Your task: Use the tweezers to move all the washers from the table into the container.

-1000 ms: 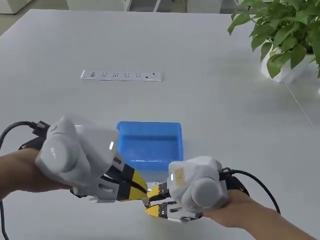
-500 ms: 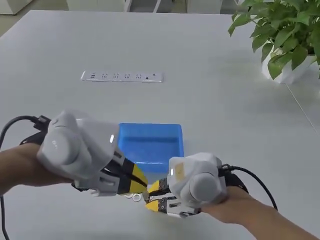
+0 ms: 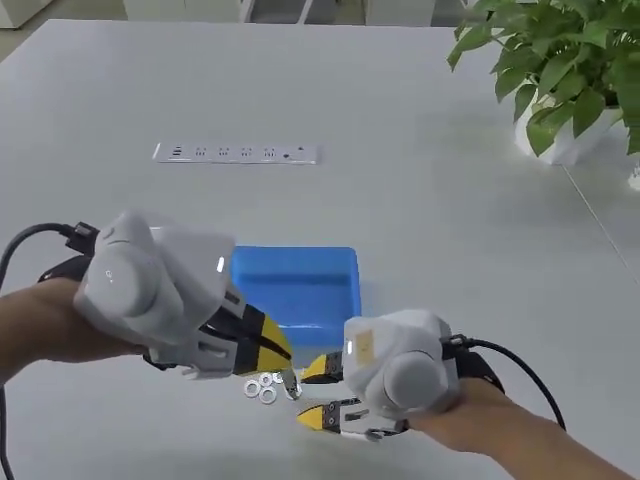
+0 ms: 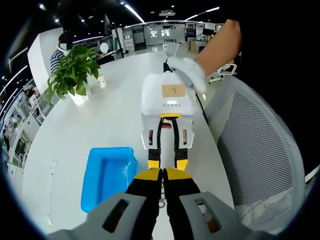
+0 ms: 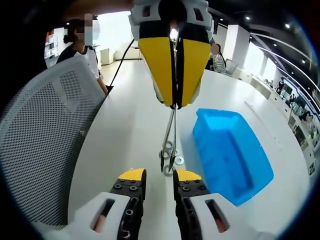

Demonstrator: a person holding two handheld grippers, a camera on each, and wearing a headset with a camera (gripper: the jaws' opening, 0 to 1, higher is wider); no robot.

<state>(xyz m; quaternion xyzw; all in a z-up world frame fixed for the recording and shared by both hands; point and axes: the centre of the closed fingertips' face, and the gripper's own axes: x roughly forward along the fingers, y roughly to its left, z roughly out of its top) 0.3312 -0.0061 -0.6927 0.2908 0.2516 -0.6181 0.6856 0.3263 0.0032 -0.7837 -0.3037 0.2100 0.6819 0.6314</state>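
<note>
Several small metal washers [image 3: 263,386] lie on the white table [image 3: 450,230], just in front of the blue container [image 3: 295,285]. My left gripper [image 3: 285,358] is shut on thin metal tweezers [image 3: 290,383], whose tips point down right beside the washers. In the right gripper view the tweezers [image 5: 172,132] hang from the left gripper [image 5: 175,102] down to the washers [image 5: 169,155], with the container [image 5: 232,155] to their right. My right gripper [image 3: 308,393] faces the left one, open, its jaws on either side of the tweezer tips. The left gripper view looks past its own shut jaws at the right gripper [image 4: 167,164].
A white power strip [image 3: 237,153] lies farther back on the table. A potted plant [image 3: 570,60] stands at the far right corner. A grey mesh chair [image 4: 260,150] is at the near table edge. People sit in the background.
The left gripper has drawn back a little to the left with the tweezers, and the washers now show between the two grippers. The head camera has shifted slightly.
</note>
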